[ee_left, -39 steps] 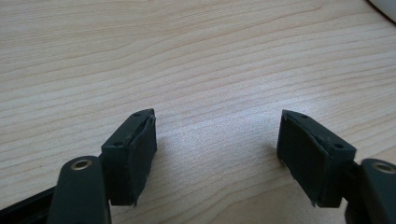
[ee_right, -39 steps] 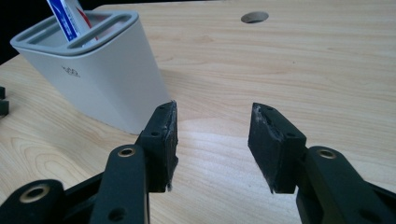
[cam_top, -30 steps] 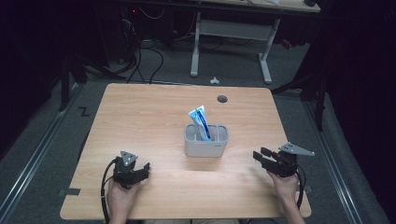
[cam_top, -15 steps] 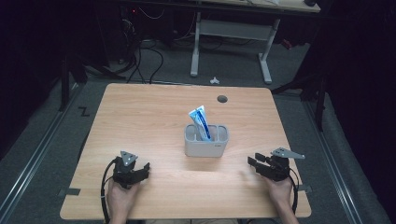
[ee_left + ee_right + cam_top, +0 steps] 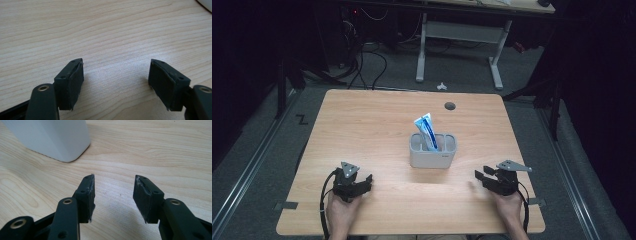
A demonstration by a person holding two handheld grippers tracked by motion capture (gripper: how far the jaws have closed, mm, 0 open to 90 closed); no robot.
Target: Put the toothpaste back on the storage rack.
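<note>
I am lowering my right gripper [image 5: 482, 176] toward the tabletop [image 5: 377, 125], jaws half-wide and empty, just opening further; the toothpaste tube [image 5: 428, 131] in its white holder [image 5: 432, 159] is waiting ahead-left.

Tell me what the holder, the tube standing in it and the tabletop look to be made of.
The holder looks like moulded plastic: pale grey, smooth, matte walls with rounded corners. The tube seems to be soft plastic or laminate, glossy blue and white with a flat crimped end; its print is too small to read. The tabletop shows light wood grain with a flat, even sheen, probably laminate rather than solid wood.
</note>
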